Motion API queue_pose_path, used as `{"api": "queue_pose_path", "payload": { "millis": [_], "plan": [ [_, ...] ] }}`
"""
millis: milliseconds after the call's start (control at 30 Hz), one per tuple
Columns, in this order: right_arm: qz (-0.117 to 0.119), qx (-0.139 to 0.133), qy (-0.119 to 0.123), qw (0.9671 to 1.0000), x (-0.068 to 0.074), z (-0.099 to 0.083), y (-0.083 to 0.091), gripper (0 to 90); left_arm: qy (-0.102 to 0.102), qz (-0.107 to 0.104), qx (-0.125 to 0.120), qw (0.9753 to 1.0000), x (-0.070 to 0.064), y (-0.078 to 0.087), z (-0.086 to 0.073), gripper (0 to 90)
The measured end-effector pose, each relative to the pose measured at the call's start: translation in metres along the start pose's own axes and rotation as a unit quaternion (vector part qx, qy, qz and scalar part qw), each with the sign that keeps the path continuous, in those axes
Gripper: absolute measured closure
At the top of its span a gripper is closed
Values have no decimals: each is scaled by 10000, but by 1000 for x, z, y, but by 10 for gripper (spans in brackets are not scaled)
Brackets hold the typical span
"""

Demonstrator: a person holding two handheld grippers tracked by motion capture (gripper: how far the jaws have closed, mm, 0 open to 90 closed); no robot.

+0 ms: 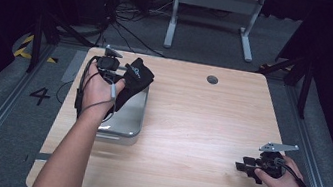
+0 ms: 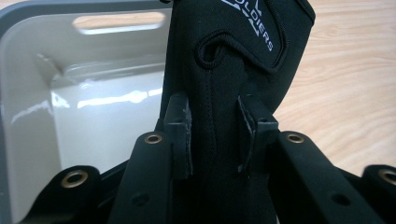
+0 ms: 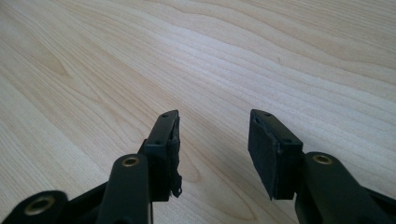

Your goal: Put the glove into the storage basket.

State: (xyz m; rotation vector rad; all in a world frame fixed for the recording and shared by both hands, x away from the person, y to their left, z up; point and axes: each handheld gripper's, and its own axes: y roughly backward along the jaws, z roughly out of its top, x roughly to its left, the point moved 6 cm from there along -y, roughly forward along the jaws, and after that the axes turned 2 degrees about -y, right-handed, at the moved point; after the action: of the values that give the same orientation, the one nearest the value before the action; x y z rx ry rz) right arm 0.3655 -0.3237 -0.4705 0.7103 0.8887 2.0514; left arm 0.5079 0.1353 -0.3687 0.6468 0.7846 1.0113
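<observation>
Left tool (image 2: 212, 135): I see it pinching a black glove, both pads pressed against the fabric from either side; in the high view I find it at the far left of the worktop, held in the person's left hand (image 1: 99, 89).
Black glove (image 2: 224, 84): I see it hanging between the left tool's jaws, above the far right edge of the tray; white lettering shows near its upper end, and I cannot read the whole word.
Glove, high view (image 1: 135, 79): I see it draped over the tray's far right corner, dark against the grey.
Tray (image 2: 32, 107): grey, shallow, glossy inside, with a slot handle cut in its far wall; I place it on the left part of the worktop, just beside the left tool.
Right tool (image 3: 215, 149): I see its jaws spread, nothing between them, bare wood beneath; in the high view it sits low at the near right of the worktop, in the person's right hand (image 1: 280, 180).
Worktop (image 1: 189, 127): light wood grain, rounded corners, a small dark round hole near its far edge.
Spacing: I note the two tools well apart, one at each side.
Cable: I see a grey one trailing from the left tool along the forearm.
</observation>
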Motion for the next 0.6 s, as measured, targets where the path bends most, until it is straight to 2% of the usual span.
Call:
{"api": "queue_pose_path", "payload": {
  "millis": [133,333,600],
  "plan": [
    [-24,-9,-29,10000,-1,-2,1,541,199,96,108,9997,13,-12,-1,686],
    [-28,0,-39,10000,-2,-3,1,538,430,104,190,9988,25,-28,-7,686],
    [-21,-3,-21,10000,-1,-3,1,534,564,198,463,9971,33,-38,-20,686]
  ]
}}
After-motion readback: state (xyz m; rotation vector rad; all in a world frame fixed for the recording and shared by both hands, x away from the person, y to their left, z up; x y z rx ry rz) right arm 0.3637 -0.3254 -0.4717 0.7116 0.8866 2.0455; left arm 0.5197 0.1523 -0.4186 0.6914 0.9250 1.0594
